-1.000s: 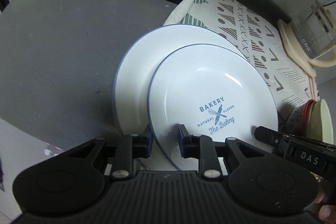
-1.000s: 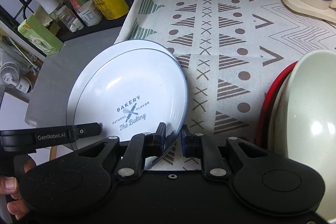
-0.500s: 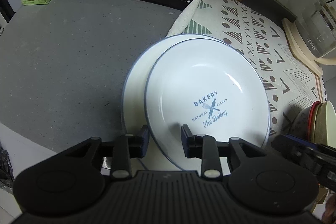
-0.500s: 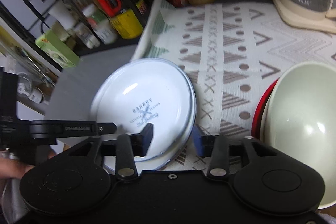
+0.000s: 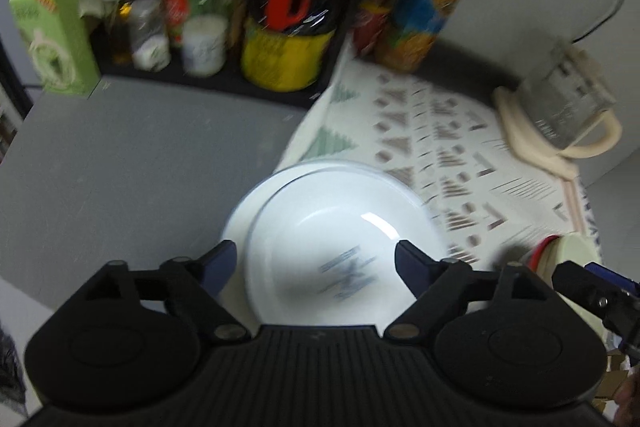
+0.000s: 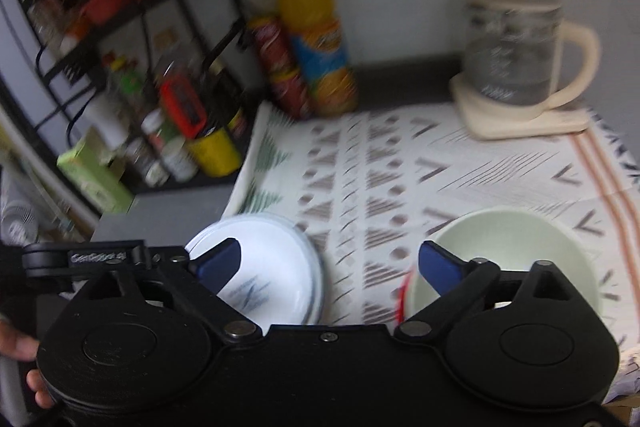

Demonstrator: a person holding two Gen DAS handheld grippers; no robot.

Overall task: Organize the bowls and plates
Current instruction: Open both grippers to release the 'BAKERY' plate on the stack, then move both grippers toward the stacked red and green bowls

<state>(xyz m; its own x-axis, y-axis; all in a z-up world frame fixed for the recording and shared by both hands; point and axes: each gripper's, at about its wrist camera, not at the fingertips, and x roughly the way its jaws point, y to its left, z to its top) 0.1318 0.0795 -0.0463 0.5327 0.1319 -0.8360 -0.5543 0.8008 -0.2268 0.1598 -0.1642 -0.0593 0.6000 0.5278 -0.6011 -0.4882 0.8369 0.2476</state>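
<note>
Jaws on both grippers have just been opening and now stand wide, nothing between the pads. Left gripper [image 5: 316, 261] and right gripper [image 6: 330, 261] were each clamped on the rim of the printed plate [image 5: 340, 247] a second ago; both have let go and lifted clear — plates look smaller below them now.

Printed plate now sits on the larger white plate [image 5: 236, 223], nested slightly off-centre toward the right gripper's side. Stack straddles the seam: part on the bare grey countertop [image 5: 140, 155], part on the left edge of the patterned cloth [image 6: 440, 179]. My read: plate stacking is done, bowls come next.

Pale green bowl [image 6: 508, 247] sits near the cloth's front right, inside a red-rimmed one [image 6: 402, 297] — already nested, well apart from the plates.

Back edge of the counter: orange juice bottle [image 6: 316, 39] and a red can [image 6: 280, 67] touching it, glass kettle [image 6: 516, 51] at the cloth's back right corner. Back left, a black wire rack [image 6: 120, 7] with jars and bottles, and a green carton [image 5: 52, 35] beside it. Both views motion-blurred, labels unreadable.
</note>
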